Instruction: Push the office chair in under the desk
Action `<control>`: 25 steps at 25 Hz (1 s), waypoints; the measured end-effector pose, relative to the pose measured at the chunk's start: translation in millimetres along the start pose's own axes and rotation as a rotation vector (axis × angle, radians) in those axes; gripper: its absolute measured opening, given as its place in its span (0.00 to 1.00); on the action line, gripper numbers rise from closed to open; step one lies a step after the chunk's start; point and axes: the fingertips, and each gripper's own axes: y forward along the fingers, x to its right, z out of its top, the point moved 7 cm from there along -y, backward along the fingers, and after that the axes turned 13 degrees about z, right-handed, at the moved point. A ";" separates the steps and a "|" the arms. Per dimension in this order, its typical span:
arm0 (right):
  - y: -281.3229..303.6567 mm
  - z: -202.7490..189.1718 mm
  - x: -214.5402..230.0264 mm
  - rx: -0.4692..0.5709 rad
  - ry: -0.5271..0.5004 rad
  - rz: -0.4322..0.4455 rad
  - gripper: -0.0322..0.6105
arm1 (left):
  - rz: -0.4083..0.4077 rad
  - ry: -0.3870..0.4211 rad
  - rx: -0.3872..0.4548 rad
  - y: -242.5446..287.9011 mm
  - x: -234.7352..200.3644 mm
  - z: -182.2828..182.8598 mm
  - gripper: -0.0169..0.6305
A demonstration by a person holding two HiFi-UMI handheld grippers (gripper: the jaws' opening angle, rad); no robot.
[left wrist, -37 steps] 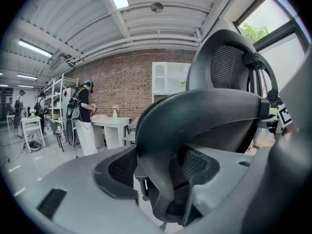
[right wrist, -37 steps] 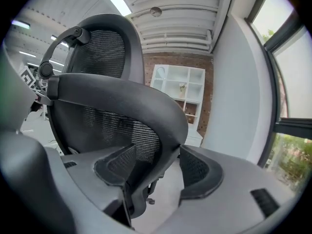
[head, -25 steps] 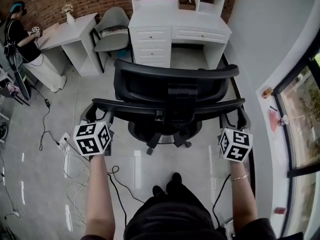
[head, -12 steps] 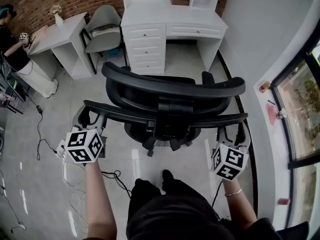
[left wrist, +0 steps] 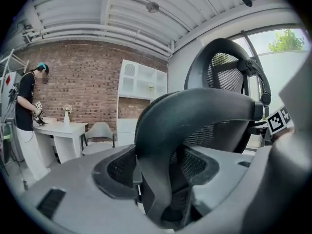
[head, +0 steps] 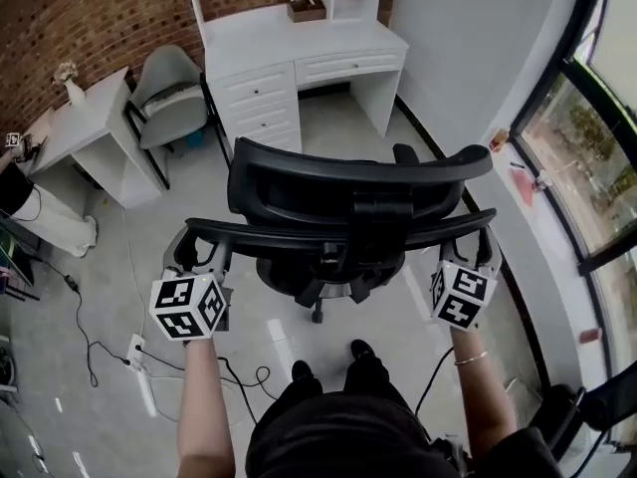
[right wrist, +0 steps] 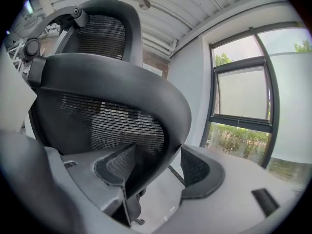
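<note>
The black mesh office chair (head: 348, 192) stands on the grey floor with its back toward me, some way short of the white desk (head: 299, 43) and to the right of its drawers. My left gripper (head: 199, 255) is shut on the left end of the chair's backrest frame (left wrist: 195, 111), which runs down between its pads (left wrist: 117, 167). At the right end of the same frame (right wrist: 112, 89), my right gripper (head: 482, 249) is shut, with the frame against its left pad (right wrist: 114, 167). The headrest (head: 348, 162) rises above the frame.
A grey armchair (head: 164, 93) and a small white table (head: 80, 118) with a vase (head: 70, 73) stand at the left. Cables and a power strip (head: 139, 352) lie on the floor by my left arm. A wall (head: 468, 58) and windows (head: 587, 118) close the right side.
The chair and both grippers have swung round to the right, so the desk now lies up and to the left of the chair. Both grippers keep their hold on the backrest frame.
</note>
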 end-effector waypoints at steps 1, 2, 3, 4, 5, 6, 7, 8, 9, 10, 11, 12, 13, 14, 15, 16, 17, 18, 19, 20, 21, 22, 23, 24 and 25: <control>-1.4 0.6 -7.3 -0.003 0.009 -0.013 0.47 | -0.015 0.000 -0.006 4.7 -7.3 0.9 0.42; -2.0 1.0 -20.0 -0.007 0.017 -0.030 0.47 | -0.033 -0.001 -0.009 11.7 -19.3 0.0 0.42; -2.4 0.7 -35.2 -0.013 0.025 -0.048 0.47 | -0.051 -0.001 -0.013 20.3 -33.4 -2.0 0.42; -2.8 -0.1 -49.3 -0.018 0.031 -0.067 0.47 | -0.070 0.000 -0.018 29.1 -46.2 -3.9 0.42; -3.0 -0.7 -59.6 -0.023 0.036 -0.083 0.47 | -0.086 0.001 -0.023 37.4 -55.3 -5.0 0.42; -2.4 -0.8 -65.3 -0.025 0.040 -0.096 0.47 | -0.100 0.002 -0.027 45.1 -60.2 -5.0 0.42; -0.5 -0.3 -67.4 -0.027 0.044 -0.106 0.47 | -0.112 0.005 -0.030 52.1 -61.8 -3.9 0.42; 2.6 0.7 -67.2 -0.030 0.048 -0.113 0.47 | -0.120 0.008 -0.031 58.7 -61.5 -2.1 0.42; 6.5 2.2 -65.8 -0.035 0.052 -0.117 0.47 | -0.125 0.010 -0.033 64.9 -60.2 0.0 0.42; 10.9 4.1 -63.3 -0.041 0.054 -0.119 0.47 | -0.127 0.010 -0.033 70.5 -58.0 2.2 0.42; 15.4 5.9 -59.6 -0.048 0.057 -0.120 0.47 | -0.129 0.011 -0.034 76.0 -54.7 4.4 0.42; 19.8 7.3 -54.6 -0.055 0.060 -0.120 0.47 | -0.134 0.013 -0.036 81.4 -50.2 6.7 0.42; 24.6 8.5 -48.5 -0.062 0.064 -0.121 0.47 | -0.141 0.018 -0.038 87.1 -44.9 9.2 0.42; 30.0 9.7 -42.0 -0.067 0.068 -0.121 0.47 | -0.148 0.024 -0.040 93.2 -39.4 11.9 0.42; 36.1 11.2 -35.6 -0.069 0.073 -0.122 0.47 | -0.155 0.030 -0.042 99.6 -34.0 14.7 0.42; 42.7 13.0 -29.4 -0.069 0.078 -0.124 0.47 | -0.160 0.034 -0.044 106.1 -28.6 17.2 0.42; 49.4 14.5 -23.4 -0.069 0.082 -0.128 0.47 | -0.162 0.035 -0.044 112.4 -22.8 19.2 0.42; 55.9 15.5 -17.1 -0.069 0.083 -0.130 0.47 | -0.162 0.034 -0.044 118.2 -16.7 20.6 0.42; 62.4 16.2 -10.6 -0.069 0.084 -0.130 0.47 | -0.159 0.033 -0.043 123.9 -10.3 21.7 0.42; 68.9 16.7 -3.5 -0.068 0.083 -0.129 0.47 | -0.154 0.031 -0.041 129.5 -3.5 22.9 0.42; 75.5 17.2 4.0 -0.066 0.079 -0.124 0.47 | -0.146 0.027 -0.041 135.2 3.6 24.1 0.42; 82.0 17.4 11.9 -0.065 0.074 -0.117 0.47 | -0.139 0.024 -0.041 141.0 10.9 25.2 0.42; 88.6 17.1 19.8 -0.063 0.067 -0.109 0.47 | -0.133 0.021 -0.042 146.7 18.4 26.2 0.42; 95.2 16.3 27.5 -0.062 0.058 -0.103 0.47 | -0.126 0.018 -0.045 152.4 25.9 27.0 0.42; 102.3 15.6 35.0 -0.060 0.049 -0.099 0.47 | -0.119 0.016 -0.047 158.3 33.3 27.9 0.42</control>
